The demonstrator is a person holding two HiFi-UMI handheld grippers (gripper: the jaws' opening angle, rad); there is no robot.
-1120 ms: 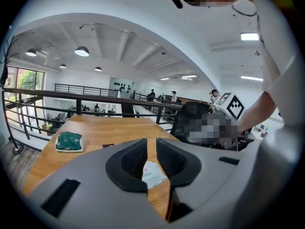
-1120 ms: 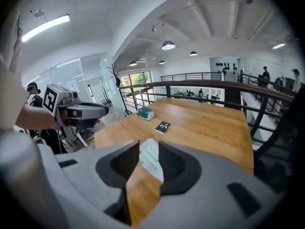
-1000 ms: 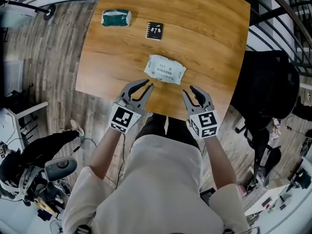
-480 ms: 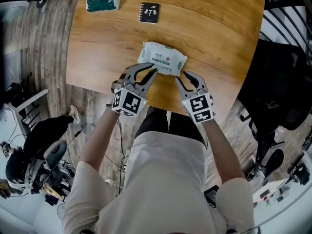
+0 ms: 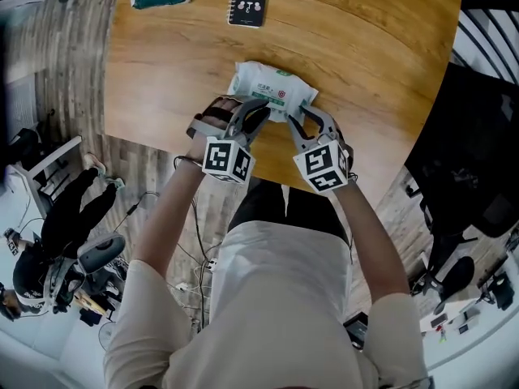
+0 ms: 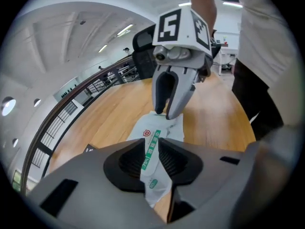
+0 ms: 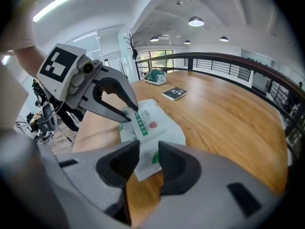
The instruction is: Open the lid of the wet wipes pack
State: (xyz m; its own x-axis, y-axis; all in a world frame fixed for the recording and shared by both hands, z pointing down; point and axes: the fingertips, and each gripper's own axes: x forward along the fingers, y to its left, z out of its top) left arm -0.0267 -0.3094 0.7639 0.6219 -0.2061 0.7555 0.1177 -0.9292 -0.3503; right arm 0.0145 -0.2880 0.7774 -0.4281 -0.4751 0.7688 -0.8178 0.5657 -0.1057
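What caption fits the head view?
Left gripper, jaws opening with the pack between them, and right gripper at the pack's near edge.

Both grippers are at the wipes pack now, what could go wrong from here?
The pack is soft: the left gripper, its jaws opening around one end, may catch only loose wrapper. The pack lies near the edge of the table, so a tug from the right gripper could drag it off.

Wet wipes pack (image 5: 272, 90) — soft white pouch, green printed strip and small red emblem on top face. Closed. Lies flat, face up, slightly skewed, on wooden table (image 5: 365, 47) — near table's front edge. End seams crinkled.
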